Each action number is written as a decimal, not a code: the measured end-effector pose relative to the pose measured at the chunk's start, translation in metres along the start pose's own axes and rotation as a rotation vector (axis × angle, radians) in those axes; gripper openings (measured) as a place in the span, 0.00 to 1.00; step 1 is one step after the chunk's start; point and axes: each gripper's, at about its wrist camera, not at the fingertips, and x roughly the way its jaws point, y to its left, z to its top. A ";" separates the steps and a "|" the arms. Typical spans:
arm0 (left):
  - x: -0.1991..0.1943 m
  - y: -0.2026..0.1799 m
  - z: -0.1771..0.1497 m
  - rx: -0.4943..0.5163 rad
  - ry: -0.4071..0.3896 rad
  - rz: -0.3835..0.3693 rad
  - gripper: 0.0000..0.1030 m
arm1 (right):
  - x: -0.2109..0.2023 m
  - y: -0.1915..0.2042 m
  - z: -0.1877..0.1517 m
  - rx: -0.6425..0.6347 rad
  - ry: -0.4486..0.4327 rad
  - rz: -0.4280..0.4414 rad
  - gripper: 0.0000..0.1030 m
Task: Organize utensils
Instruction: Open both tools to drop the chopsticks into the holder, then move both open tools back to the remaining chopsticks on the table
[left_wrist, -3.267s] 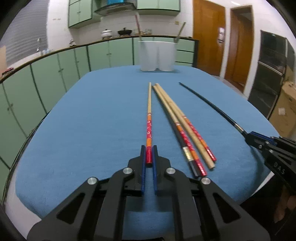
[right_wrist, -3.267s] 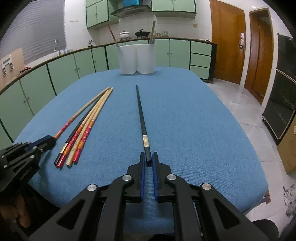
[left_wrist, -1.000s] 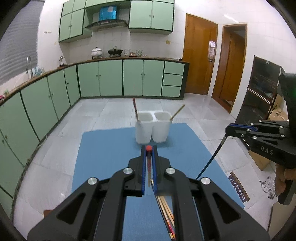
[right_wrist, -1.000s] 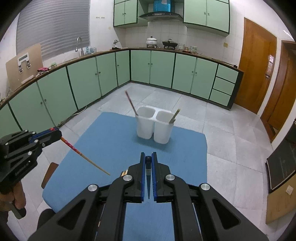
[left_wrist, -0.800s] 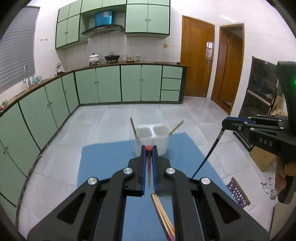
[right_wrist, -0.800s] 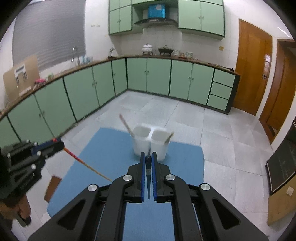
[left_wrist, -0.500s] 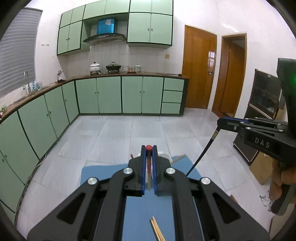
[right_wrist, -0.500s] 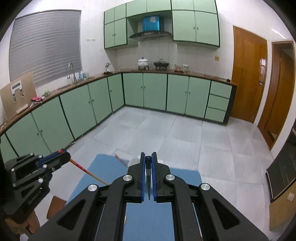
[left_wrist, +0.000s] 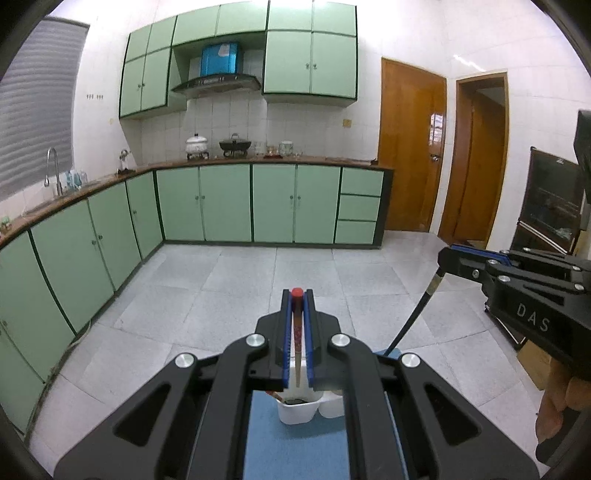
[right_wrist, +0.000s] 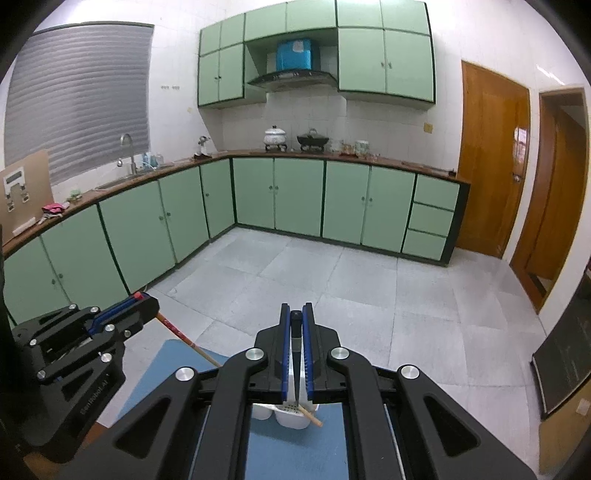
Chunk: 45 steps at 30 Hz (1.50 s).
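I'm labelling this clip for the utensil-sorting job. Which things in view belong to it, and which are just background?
Part of the job:
- left gripper, shut on the red-ended chopstick
- right gripper, shut on the black chopstick
- white two-cup holder
- blue table

Just background:
- pots on the counter
- faucet
- wooden doors

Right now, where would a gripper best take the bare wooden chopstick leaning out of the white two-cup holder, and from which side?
Probably the free end of the bare wooden chopstick, where it overhangs the rim of the white two-cup holder. Come from above on the near right in the right wrist view: it leans out that way, and the rest sits hidden inside the cup.
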 end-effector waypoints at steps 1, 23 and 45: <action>0.008 0.002 -0.006 -0.001 0.012 -0.002 0.05 | 0.012 -0.003 -0.005 0.006 0.015 0.001 0.06; -0.010 0.026 -0.051 0.009 0.094 0.007 0.18 | -0.007 -0.034 -0.061 0.058 0.011 0.015 0.20; -0.214 0.016 -0.345 -0.065 0.063 0.084 0.43 | -0.126 0.070 -0.424 -0.054 0.162 0.082 0.26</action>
